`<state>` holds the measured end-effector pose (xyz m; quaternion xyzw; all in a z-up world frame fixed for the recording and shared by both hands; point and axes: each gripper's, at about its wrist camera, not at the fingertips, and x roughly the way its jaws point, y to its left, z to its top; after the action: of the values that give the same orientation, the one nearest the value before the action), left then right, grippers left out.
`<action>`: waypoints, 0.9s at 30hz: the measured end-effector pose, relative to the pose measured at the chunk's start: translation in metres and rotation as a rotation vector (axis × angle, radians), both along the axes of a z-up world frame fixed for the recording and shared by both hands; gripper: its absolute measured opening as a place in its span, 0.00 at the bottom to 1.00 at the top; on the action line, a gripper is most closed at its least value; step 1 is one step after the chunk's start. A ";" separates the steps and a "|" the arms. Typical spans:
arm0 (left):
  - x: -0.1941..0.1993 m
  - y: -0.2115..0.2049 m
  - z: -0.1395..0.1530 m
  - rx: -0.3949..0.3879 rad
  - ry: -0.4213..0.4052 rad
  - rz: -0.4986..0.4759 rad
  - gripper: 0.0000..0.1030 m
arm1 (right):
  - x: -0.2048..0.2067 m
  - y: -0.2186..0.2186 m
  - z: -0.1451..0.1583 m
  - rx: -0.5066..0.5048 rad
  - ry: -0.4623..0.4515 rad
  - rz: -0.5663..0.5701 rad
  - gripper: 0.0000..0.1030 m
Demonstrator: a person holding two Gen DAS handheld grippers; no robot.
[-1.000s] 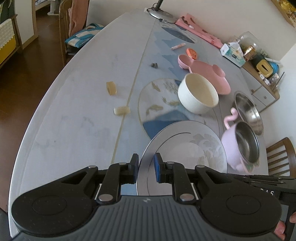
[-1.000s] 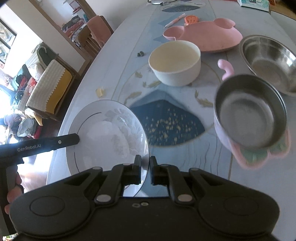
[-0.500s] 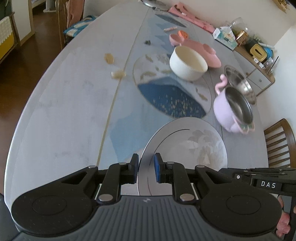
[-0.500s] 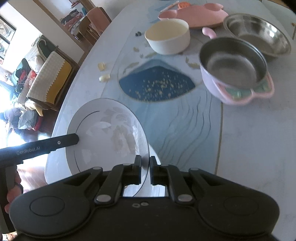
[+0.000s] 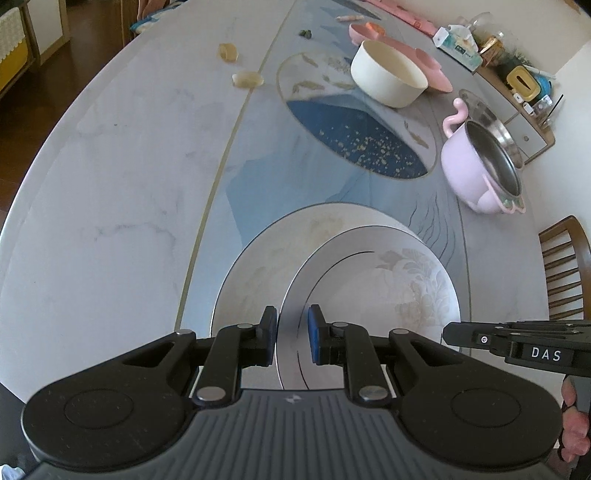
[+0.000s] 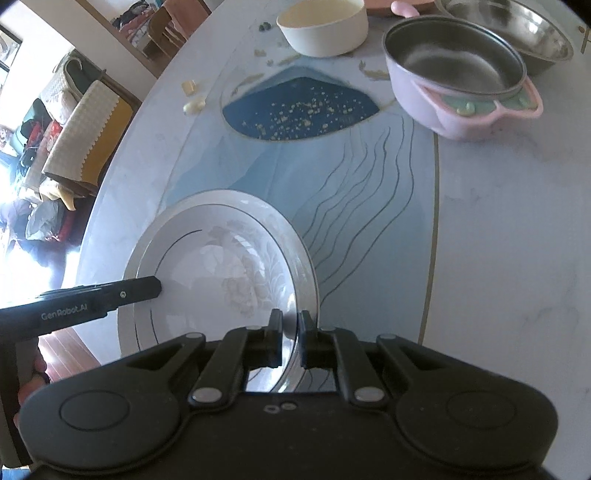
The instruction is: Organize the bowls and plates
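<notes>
The bench [image 5: 110,177] is a long pale marble top with a blue painted panel down its middle and thin gold lines. On it stand a cream bowl [image 5: 388,79], a pink tray [image 5: 436,75] behind that, a lilac pot [image 5: 476,166] and a steel bowl [image 6: 532,33] beside the pot. 2 yellowish lumps [image 5: 247,78] lie towards the left edge. A large plate [image 5: 266,266] lies at the near end, under a held one.

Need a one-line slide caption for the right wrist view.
Both grippers hold a floral plate by opposite rims over a second plate on the table.
</notes>
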<state>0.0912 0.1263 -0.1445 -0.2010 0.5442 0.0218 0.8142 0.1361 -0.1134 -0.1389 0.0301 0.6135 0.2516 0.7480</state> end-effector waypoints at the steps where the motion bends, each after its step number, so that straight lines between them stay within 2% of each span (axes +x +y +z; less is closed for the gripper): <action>1: 0.000 0.000 -0.001 0.003 0.002 -0.002 0.16 | 0.000 0.000 -0.001 0.001 0.001 0.001 0.08; 15: -0.001 -0.002 -0.007 0.050 0.005 -0.032 0.15 | 0.001 0.004 -0.003 0.002 0.010 0.007 0.07; 21: -0.001 -0.005 -0.001 0.099 -0.003 -0.084 0.15 | 0.003 0.004 -0.005 0.003 0.018 -0.003 0.07; 27: -0.007 -0.003 0.006 0.127 -0.019 -0.085 0.15 | 0.003 0.005 -0.008 0.007 0.022 -0.002 0.07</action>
<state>0.0846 0.1230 -0.1385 -0.1259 0.5419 0.0194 0.8307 0.1391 -0.1080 -0.1465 0.0360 0.6207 0.2527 0.7413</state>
